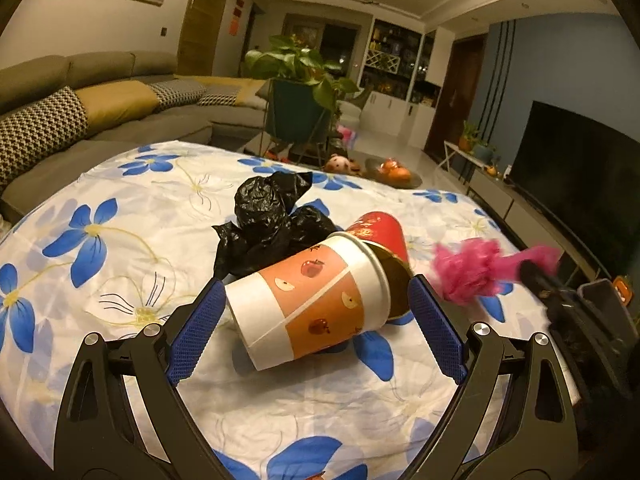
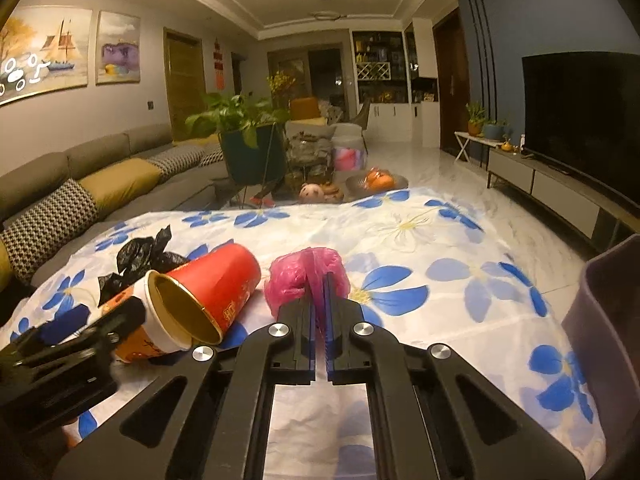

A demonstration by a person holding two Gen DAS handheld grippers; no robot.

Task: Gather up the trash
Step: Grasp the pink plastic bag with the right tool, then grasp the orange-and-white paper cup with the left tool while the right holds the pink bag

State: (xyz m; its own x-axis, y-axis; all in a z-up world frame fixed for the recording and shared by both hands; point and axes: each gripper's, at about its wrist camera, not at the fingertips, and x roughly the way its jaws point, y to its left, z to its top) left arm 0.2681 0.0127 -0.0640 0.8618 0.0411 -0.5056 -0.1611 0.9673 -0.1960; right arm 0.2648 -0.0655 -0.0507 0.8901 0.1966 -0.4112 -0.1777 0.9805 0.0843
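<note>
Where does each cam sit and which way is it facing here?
Left wrist: on the left gripper, looking forward over the floral cloth at the tipped apple-print cup; its own blue-padded jaws stand open either side of that cup.
Right wrist: on the right gripper, facing the same way down the room; its jaws are shut on the pink bag.
Shared: red cup, black bag, pink bag, the apple-print cup, and each view catches the other gripper.
</note>
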